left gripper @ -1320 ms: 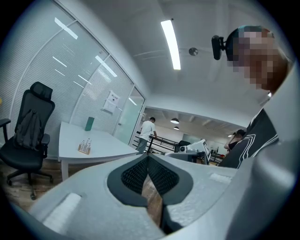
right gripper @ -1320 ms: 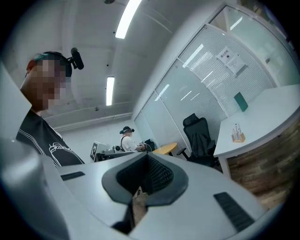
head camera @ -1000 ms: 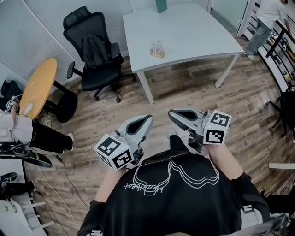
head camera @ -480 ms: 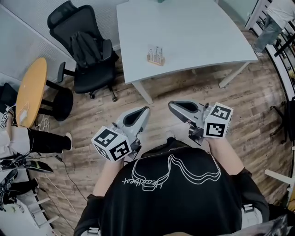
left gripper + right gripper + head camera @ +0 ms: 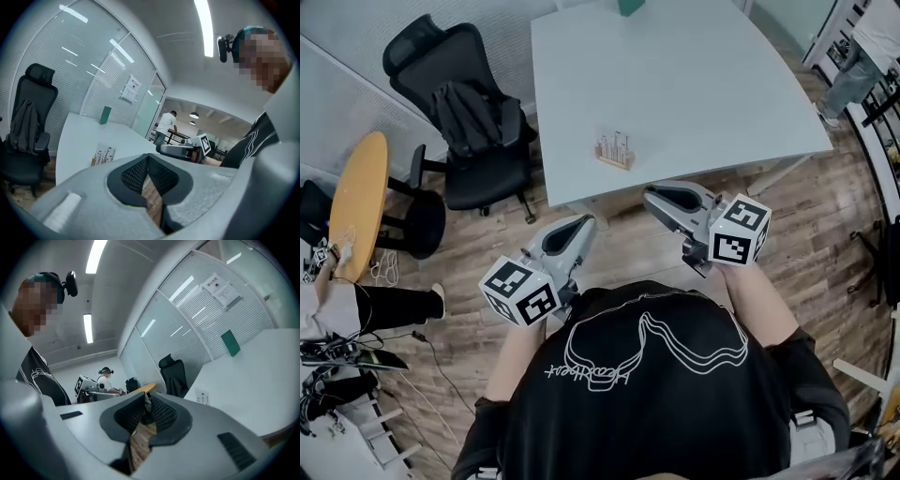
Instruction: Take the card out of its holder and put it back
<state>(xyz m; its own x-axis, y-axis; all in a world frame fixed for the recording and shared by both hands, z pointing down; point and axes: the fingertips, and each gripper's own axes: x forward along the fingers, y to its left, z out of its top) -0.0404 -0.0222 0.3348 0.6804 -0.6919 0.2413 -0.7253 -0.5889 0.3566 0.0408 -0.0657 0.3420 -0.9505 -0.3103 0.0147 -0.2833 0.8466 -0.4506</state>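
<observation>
A person in a black shirt (image 5: pixel 647 394) holds two grippers above a wooden floor (image 5: pixel 469 319). The left gripper (image 5: pixel 584 221) has its fingers clenched together on nothing. The right gripper (image 5: pixel 649 195), close to the near edge of a white counter (image 5: pixel 703 84), has just been parting its fingers a little, with nothing between them. Ahead, apart from both, the wooden card holder (image 5: pixel 615 153) stands on the counter near that edge, cards upright in it. A black office chair (image 5: pixel 459 112) sits left of the counter
</observation>
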